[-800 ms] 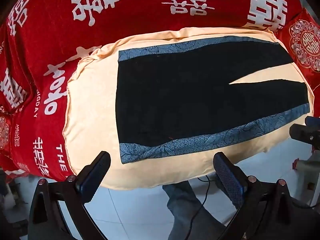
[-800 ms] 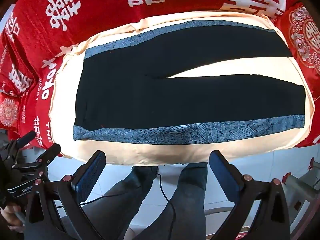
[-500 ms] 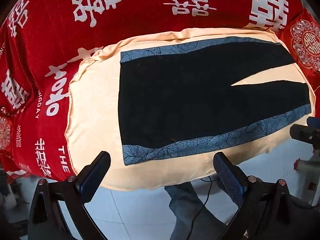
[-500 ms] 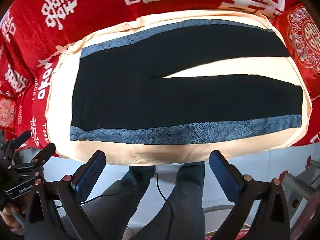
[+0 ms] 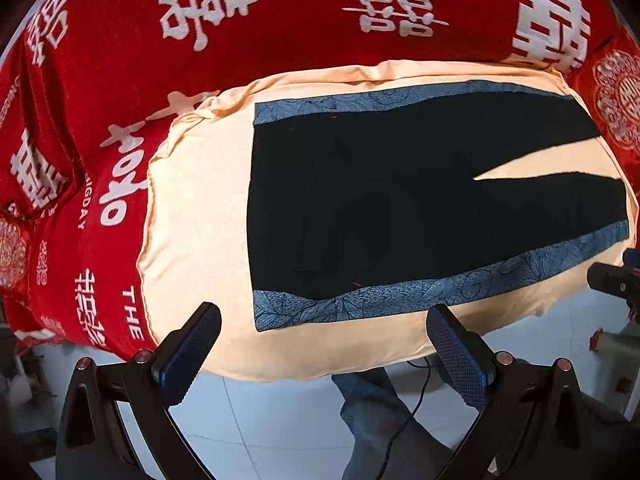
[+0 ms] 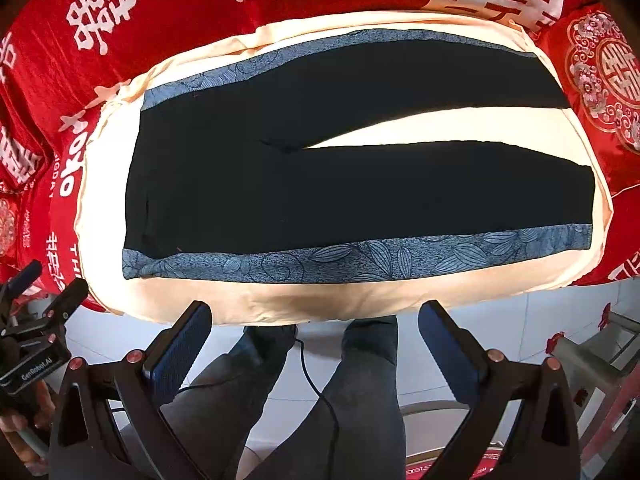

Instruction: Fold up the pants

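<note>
- The pants [image 6: 340,184] are black with a blue leafy stripe down each outer side, spread flat on a cream cloth [image 6: 360,296] that covers the surface. Waistband sits to the left, both legs run off to the right with a wedge of cream showing between them.
- Laid out open like that, they look prepped for the first fold, probably one leg over the other. Nothing's folded yet, so the task looks to be right at the start.
- The left gripper [image 5: 320,344] hangs off the near edge by the waistband corner, jaws wide apart, holding nothing.
- The right gripper [image 6: 316,340] hovers just off the near edge around mid-leg, jaws also spread and empty. Neither one touches the fabric.
- Around the cream cloth there's a red bedspread [image 6: 168,20] with white double-happiness characters, and a red embroidered cushion [image 6: 604,76] at the cuff end.
- Below the edge: white tiled floor [image 5: 280,420], the person's jeans-clad legs [image 6: 360,380] and a thin black cable [image 6: 316,380].
- Nothing sits on the pants, so nothing really blocks a grab at the near stripe.
</note>
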